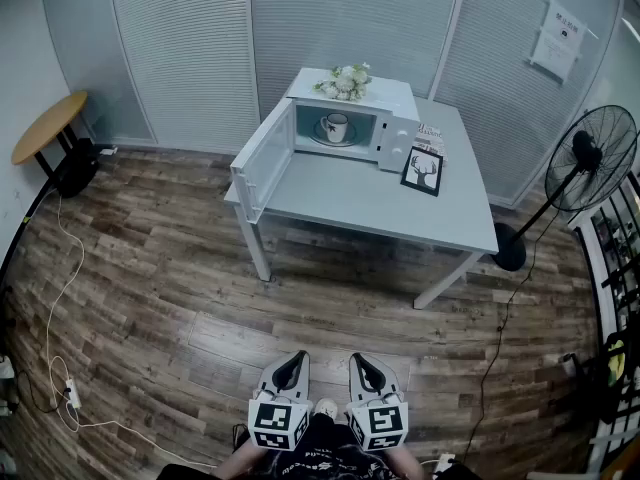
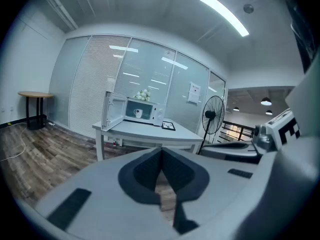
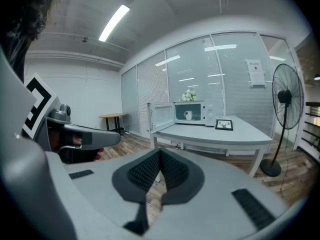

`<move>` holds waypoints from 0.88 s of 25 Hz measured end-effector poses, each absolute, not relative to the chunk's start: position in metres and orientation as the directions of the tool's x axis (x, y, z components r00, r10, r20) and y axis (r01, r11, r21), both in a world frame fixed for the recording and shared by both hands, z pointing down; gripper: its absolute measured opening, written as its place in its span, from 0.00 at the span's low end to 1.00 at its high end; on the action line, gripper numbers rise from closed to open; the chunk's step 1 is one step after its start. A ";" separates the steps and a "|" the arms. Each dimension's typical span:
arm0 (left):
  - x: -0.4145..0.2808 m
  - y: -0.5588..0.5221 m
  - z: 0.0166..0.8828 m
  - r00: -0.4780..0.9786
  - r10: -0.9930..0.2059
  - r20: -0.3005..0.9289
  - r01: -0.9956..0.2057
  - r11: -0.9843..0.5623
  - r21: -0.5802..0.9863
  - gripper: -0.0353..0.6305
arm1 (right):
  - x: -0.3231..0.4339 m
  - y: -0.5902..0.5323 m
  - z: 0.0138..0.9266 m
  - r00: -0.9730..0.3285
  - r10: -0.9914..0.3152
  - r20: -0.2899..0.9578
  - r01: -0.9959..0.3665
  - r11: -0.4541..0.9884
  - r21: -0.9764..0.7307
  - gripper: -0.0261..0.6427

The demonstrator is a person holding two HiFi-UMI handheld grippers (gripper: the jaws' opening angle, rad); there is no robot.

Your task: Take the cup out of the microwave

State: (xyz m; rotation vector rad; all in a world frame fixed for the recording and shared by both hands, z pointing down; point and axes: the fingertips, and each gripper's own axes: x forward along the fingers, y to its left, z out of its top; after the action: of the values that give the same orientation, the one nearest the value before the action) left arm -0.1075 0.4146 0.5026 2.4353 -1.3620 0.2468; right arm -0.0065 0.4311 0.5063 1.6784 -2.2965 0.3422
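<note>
**Cup in the open microwave, both tongs closed and far back**

The white cup (image 1: 337, 126) stands upright on a plate (image 1: 318, 135) inside the microwave (image 1: 401, 133). The door (image 1: 262, 164) is swung wide open to the left, so nothing blocks the opening. A bunch of pale flowers (image 1: 345, 81) lies on top of the microwave. Just to its right, on the grey surface (image 1: 390, 208), stands a framed picture (image 1: 423, 170) of a deer head. A standing fan (image 1: 590, 156) is on the floor to the right of the surface. A small round wooden table (image 1: 48, 125) sits off to the left by the wall, and a white cable (image 1: 55, 298) trails across the boards.

The left tongs (image 1: 292, 368) and right tongs (image 1: 364, 370) are side by side at the bottom of the head view. Each is pressed together with nothing between its pads. Both face the surface, and the cup is well apart from them, across a stretch of wooden floor (image 1: 180, 298).
</note>
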 end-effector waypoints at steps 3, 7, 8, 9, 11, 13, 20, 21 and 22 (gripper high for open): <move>-0.100 0.413 0.504 0.515 -0.799 0.310 -0.857 -0.473 0.205 0.06 | 0.001 0.429 0.508 -0.298 -0.885 0.357 -0.950 0.310 -0.025 0.04; -0.090 0.411 0.505 0.503 -0.807 0.310 -0.864 -0.462 0.200 0.06 | 0.012 0.424 0.509 -0.311 -0.886 0.344 -0.947 0.319 -0.036 0.04; -0.088 0.411 0.505 0.499 -0.810 0.309 -0.866 -0.458 0.199 0.06 | 0.014 0.423 0.509 -0.320 -0.885 0.338 -0.945 0.324 -0.047 0.04; -0.086 0.410 0.505 0.495 -0.813 0.308 -0.869 -0.454 0.199 0.06 | 0.016 0.422 0.509 -0.333 -0.882 0.334 -0.941 0.332 -0.061 0.04; -0.081 0.411 0.508 0.485 -0.819 0.307 -0.874 -0.443 0.199 0.06 | 0.019 0.422 0.512 -0.363 -0.871 0.332 -0.931 0.356 -0.084 0.04; -0.076 0.412 0.510 0.478 -0.823 0.306 -0.878 -0.436 0.199 0.06 | 0.022 0.424 0.516 -0.377 -0.863 0.336 -0.925 0.370 -0.087 0.04; -0.061 0.417 0.518 0.478 -0.818 0.319 -0.878 -0.435 0.199 0.06 | 0.034 0.429 0.527 -0.386 -0.852 0.354 -0.922 0.372 -0.109 0.04; -0.060 0.416 0.518 0.479 -0.817 0.321 -0.878 -0.436 0.199 0.06 | 0.036 0.429 0.527 -0.385 -0.852 0.355 -0.922 0.371 -0.111 0.04; -0.058 0.415 0.518 0.480 -0.816 0.321 -0.877 -0.438 0.198 0.06 | 0.038 0.428 0.528 -0.383 -0.853 0.355 -0.923 0.368 -0.112 0.04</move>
State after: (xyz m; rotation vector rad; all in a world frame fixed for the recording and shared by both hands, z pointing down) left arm -0.0581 0.4151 0.5182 2.3960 -1.4259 0.2527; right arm 0.0381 0.4278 0.5280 1.5858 -2.3922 0.4311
